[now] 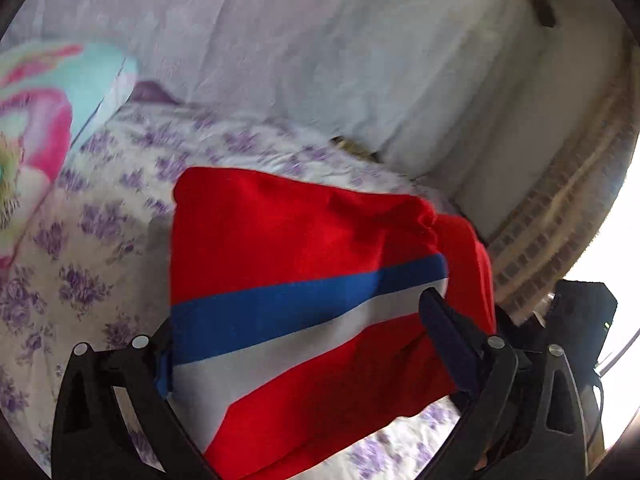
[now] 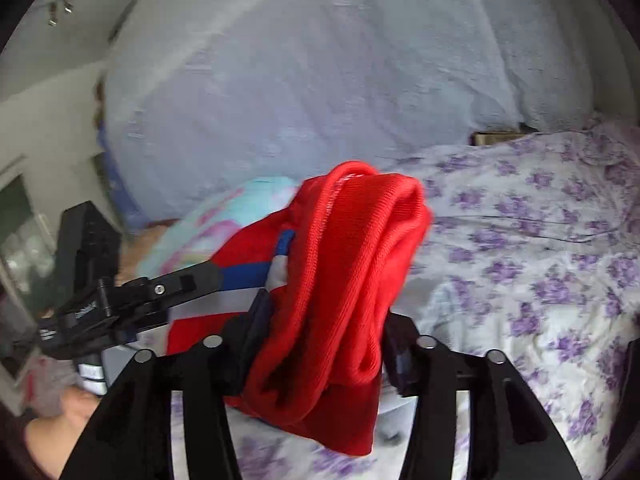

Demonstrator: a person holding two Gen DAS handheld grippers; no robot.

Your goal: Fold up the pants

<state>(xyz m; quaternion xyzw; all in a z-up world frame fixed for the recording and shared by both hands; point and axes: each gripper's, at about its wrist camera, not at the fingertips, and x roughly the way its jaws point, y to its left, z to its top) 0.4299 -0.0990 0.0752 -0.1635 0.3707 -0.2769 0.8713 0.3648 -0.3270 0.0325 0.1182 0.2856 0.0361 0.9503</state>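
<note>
**Red pants held up over the floral bed**

The red pants (image 1: 320, 280) hang folded into a compact bundle above the bed, carried between the 2 grippers. In the left wrist view the left gripper (image 1: 304, 344) has its 2 fingers set wide, 1 at each side edge of the folded panel, pressing on the cloth; a blue stripe (image 1: 280, 312) and a white stripe run slantwise across the red fabric between them. In the right wrist view the right gripper (image 2: 324, 344) has its fingers closed on a thick, bunched roll of the pants (image 2: 352, 280), which bulges above the fingertips and droops below them. The left gripper (image 2: 188, 280) shows there too, coming in from the left with 1 finger lying against the striped side of the bundle.

Below the pants lies a white bedsheet (image 1: 100, 220) printed with purple flowers. A large pale pillow (image 2: 320, 80) rises behind it. At the far side of the bed rests a pink and turquoise patterned cushion (image 1: 44, 112). The fabric's lower edge hangs just above the sheet; contact cannot be told.
</note>
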